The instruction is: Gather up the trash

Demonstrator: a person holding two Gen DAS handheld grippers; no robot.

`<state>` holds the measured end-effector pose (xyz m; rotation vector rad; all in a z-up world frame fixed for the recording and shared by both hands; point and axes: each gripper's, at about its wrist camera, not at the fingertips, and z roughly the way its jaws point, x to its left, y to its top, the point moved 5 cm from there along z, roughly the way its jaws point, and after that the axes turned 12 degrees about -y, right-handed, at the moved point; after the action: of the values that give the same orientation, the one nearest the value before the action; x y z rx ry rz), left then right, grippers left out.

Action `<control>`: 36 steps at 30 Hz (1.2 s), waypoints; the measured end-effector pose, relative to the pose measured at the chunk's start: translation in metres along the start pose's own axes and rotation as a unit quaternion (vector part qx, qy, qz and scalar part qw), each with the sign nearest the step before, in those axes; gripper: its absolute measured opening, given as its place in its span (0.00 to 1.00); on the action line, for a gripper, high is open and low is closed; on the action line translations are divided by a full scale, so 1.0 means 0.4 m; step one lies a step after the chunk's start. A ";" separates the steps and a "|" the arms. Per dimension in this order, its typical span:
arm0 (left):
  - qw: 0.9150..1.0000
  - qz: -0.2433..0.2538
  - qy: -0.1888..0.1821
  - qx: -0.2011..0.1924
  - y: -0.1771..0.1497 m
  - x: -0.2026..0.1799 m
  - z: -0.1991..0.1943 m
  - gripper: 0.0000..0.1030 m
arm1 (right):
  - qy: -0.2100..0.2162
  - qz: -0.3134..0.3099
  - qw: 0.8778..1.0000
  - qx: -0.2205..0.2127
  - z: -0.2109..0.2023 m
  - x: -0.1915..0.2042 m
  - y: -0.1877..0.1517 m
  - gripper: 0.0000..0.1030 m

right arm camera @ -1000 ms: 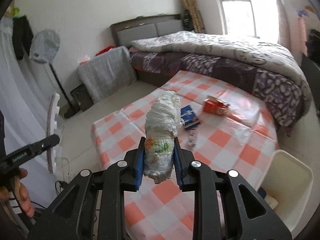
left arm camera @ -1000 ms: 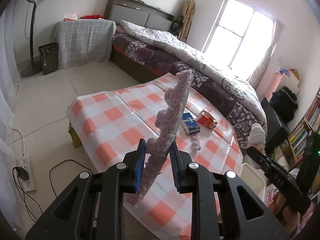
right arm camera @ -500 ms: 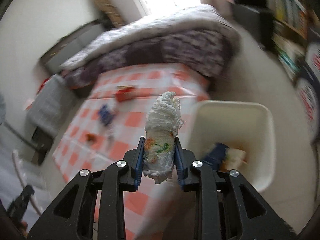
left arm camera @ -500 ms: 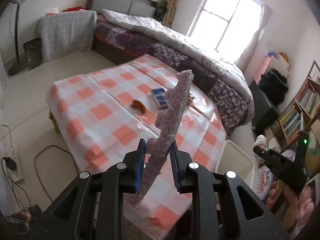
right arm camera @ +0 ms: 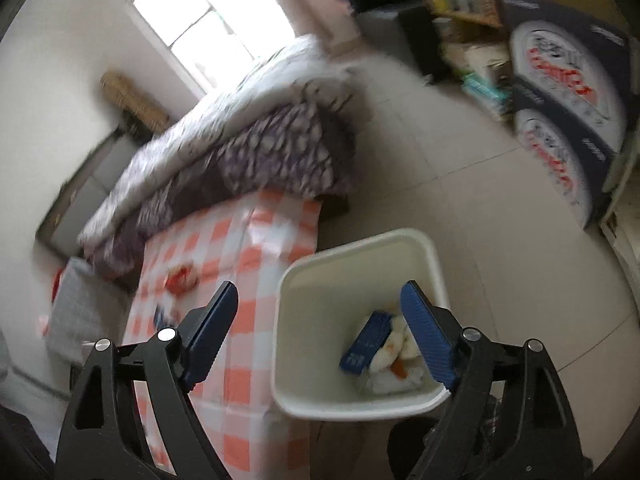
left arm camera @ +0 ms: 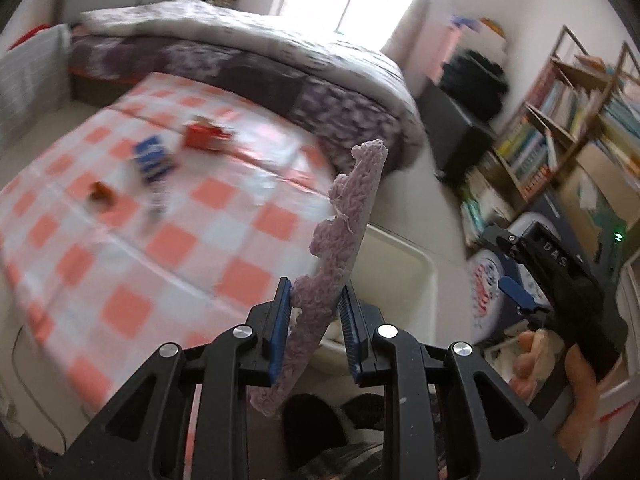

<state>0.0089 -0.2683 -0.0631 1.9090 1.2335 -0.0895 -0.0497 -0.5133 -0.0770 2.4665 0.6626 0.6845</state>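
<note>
My left gripper (left arm camera: pixel 314 308) is shut on a long purple knitted strip (left arm camera: pixel 352 216), which stands up over the near rim of the white bin (left arm camera: pixel 404 248). My right gripper (right arm camera: pixel 318 286) hangs over the bin (right arm camera: pixel 400 236) with its jaws opening and nothing between them. In the bin lie a white wad with an orange mark (right arm camera: pixel 394 360) and a blue box (right arm camera: pixel 366 340). In the left wrist view the right gripper (left arm camera: pixel 506 264) shows at the right, held by a hand (left arm camera: pixel 576 364). A red carton (left arm camera: pixel 200 136), a blue packet (left arm camera: pixel 152 158) and a small orange-brown piece (left arm camera: pixel 100 194) lie on the checked table (left arm camera: pixel 160 240).
A bed with a purple quilt (left arm camera: pixel 280 60) runs behind the table. A bookshelf (left arm camera: pixel 560 120) and stacked printed boxes (right arm camera: pixel 560 100) stand at the right. The bin stands on pale floor tiles beside the table's end. Dark shoes (left arm camera: pixel 320 420) show below my left gripper.
Both grippers swung from the table towards the bin. The right gripper opened and the white wad it held now lies in the bin. The left gripper still grips the purple strip.
</note>
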 end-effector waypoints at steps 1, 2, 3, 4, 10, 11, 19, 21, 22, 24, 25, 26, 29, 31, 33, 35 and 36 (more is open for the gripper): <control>1.000 0.003 -0.011 0.005 0.011 -0.031 0.033 0.24 | -0.008 0.013 1.000 -0.016 -0.009 -0.019 0.013 0.78; 1.000 0.004 -0.021 0.008 0.024 -0.055 0.058 0.24 | -0.015 0.027 0.999 -0.031 -0.015 -0.036 0.026 0.78; 0.999 0.004 -0.037 0.010 0.034 -0.073 0.074 0.25 | -0.024 0.047 0.997 -0.050 -0.027 -0.061 0.041 0.78; 0.998 0.004 -0.062 0.014 0.049 -0.101 0.097 0.27 | -0.028 0.060 0.996 -0.061 -0.034 -0.074 0.050 0.78; 0.999 -0.003 -0.047 -0.025 0.090 -0.097 0.041 0.60 | -0.034 0.071 0.991 -0.109 -0.075 -0.079 0.063 0.78; 0.999 0.009 -0.024 -0.037 0.088 -0.077 0.013 0.60 | -0.033 0.065 0.990 -0.117 -0.083 -0.070 0.059 0.80; 0.982 0.076 0.141 -0.103 0.022 0.120 -0.235 0.62 | -0.005 -0.079 0.981 -0.180 -0.152 0.170 -0.050 0.94; 0.970 0.092 0.193 -0.113 -0.004 0.191 -0.306 0.64 | 0.011 -0.131 0.970 -0.204 -0.178 0.256 -0.107 0.94; 0.964 0.098 0.218 -0.120 -0.016 0.222 -0.339 0.65 | 0.020 -0.151 0.965 -0.211 -0.188 0.289 -0.133 0.94; 0.950 0.103 0.260 -0.136 -0.032 0.279 -0.397 0.70 | 0.043 -0.194 0.956 -0.215 -0.202 0.359 -0.200 0.93; 0.942 0.102 0.283 -0.147 -0.046 0.315 -0.428 0.70 | 0.048 -0.206 0.953 -0.216 -0.203 0.380 -0.222 0.93; 0.936 0.098 0.301 -0.155 -0.056 0.345 -0.451 0.70 | 0.053 -0.221 0.950 -0.216 -0.203 0.403 -0.247 0.93; 0.938 0.009 0.311 -0.154 -0.085 0.477 -0.506 0.70 | 0.057 -0.282 0.935 -0.207 -0.190 0.459 -0.320 0.93; 0.939 -0.024 0.293 -0.177 -0.084 0.505 -0.554 0.70 | 0.053 -0.297 0.930 -0.210 -0.193 0.477 -0.340 0.93; 0.935 -0.023 0.296 -0.192 -0.083 0.513 -0.585 0.70 | 0.045 -0.303 0.929 -0.209 -0.189 0.484 -0.348 0.93; 0.934 -0.029 0.295 -0.199 -0.085 0.523 -0.603 0.70 | 0.038 -0.306 0.929 -0.204 -0.181 0.494 -0.356 0.93; 0.936 -0.036 0.290 -0.199 -0.087 0.531 -0.608 0.70 | 0.030 -0.309 0.928 -0.204 -0.175 0.496 -0.359 0.93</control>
<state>0.0033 0.0543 -0.0268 1.5723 1.5592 0.6828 0.0149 -0.2697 -0.0394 1.7216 1.1240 0.5699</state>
